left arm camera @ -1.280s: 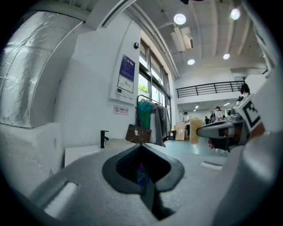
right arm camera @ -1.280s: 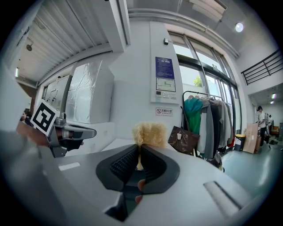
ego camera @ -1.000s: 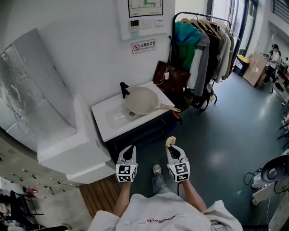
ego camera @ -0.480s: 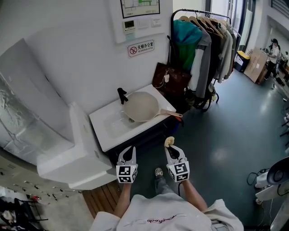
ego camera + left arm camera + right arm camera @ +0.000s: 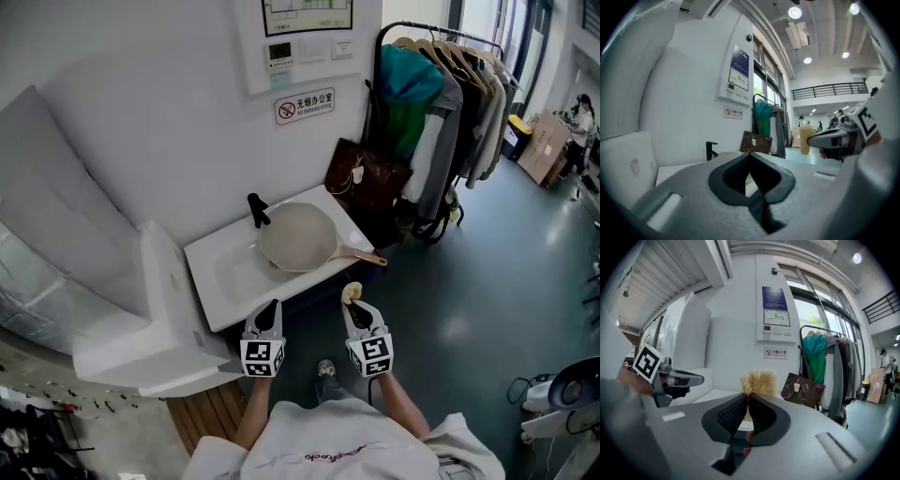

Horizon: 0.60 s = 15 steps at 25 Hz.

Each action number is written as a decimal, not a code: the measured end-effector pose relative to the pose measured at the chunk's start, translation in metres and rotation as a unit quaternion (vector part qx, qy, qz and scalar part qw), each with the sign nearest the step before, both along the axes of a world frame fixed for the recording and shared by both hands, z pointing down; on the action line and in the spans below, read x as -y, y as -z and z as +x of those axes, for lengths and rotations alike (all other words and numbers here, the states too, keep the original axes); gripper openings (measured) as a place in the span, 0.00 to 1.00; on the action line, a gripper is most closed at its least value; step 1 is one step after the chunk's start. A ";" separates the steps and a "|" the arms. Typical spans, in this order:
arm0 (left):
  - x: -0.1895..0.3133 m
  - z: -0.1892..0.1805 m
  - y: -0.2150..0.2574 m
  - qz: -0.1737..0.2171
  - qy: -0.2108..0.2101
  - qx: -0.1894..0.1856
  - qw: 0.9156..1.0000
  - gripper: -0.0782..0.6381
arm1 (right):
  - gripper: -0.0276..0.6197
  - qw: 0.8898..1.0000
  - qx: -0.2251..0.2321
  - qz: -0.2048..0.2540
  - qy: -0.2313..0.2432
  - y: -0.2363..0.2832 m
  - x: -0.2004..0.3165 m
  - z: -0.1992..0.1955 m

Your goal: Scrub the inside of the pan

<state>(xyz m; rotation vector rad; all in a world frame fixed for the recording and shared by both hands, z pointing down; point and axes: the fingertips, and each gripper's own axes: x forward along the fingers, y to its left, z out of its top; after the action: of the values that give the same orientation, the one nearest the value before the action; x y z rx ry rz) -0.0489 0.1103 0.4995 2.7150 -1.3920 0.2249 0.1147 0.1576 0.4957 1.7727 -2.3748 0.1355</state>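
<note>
A beige pan [image 5: 298,236] with a wooden handle [image 5: 358,256] rests in the white sink [image 5: 225,281] beside a black tap [image 5: 256,209]. My right gripper [image 5: 353,300] is shut on a tan fibrous scrubber [image 5: 352,292], held in the air short of the sink's front edge; in the right gripper view the scrubber [image 5: 759,381] sticks out past the jaws. My left gripper [image 5: 269,311] hangs level with it, jaws closed with nothing between them [image 5: 751,165]. Both grippers are apart from the pan.
A clothes rack [image 5: 450,103] with hanging garments and a brown bag [image 5: 367,178] stand right of the sink. A white appliance [image 5: 141,309] sits to its left. A no-smoking sign [image 5: 305,106] hangs on the wall. Dark floor spreads to the right.
The sink and pan have come closer in the head view as the person steps toward them. Both grippers keep the same pose, the scrubber still gripped.
</note>
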 end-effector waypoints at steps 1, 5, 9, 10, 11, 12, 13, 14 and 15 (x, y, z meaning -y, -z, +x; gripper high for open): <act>0.008 0.003 0.001 0.000 0.000 0.001 1.000 0.11 | 0.08 1.000 0.001 0.001 0.002 0.001 0.008 0.002; 0.040 0.019 0.003 -0.001 0.000 0.003 1.000 0.11 | 0.08 1.000 0.001 0.001 0.006 0.002 0.040 0.014; 0.070 0.032 0.006 -0.001 0.002 0.007 1.000 0.11 | 0.08 1.000 0.003 0.001 0.011 0.004 0.072 0.026; 0.077 0.034 0.006 -0.001 0.004 0.007 1.000 0.11 | 0.08 1.000 0.004 0.001 0.012 0.004 0.080 0.028; 0.084 0.036 0.005 -0.001 0.006 0.007 1.000 0.11 | 0.08 1.000 0.005 0.001 0.014 0.004 0.088 0.030; 0.091 0.037 0.005 -0.001 0.008 0.007 1.000 0.11 | 0.08 1.000 0.006 0.001 0.016 0.003 0.095 0.032; 0.098 0.039 0.005 0.000 0.010 0.007 1.000 0.11 | 0.08 1.000 0.007 0.000 0.019 0.002 0.102 0.033; 0.105 0.040 0.006 0.000 0.013 0.008 1.000 0.11 | 0.08 1.000 0.007 0.000 0.022 0.001 0.109 0.034; 0.112 0.042 0.006 0.000 0.015 0.008 1.000 0.11 | 0.08 1.000 0.007 0.000 0.025 0.001 0.117 0.034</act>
<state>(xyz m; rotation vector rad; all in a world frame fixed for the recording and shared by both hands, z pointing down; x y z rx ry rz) -0.0073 -0.0013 0.4939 2.6963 -1.4361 0.2448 0.1491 0.0409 0.4948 1.7174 -2.4261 0.1435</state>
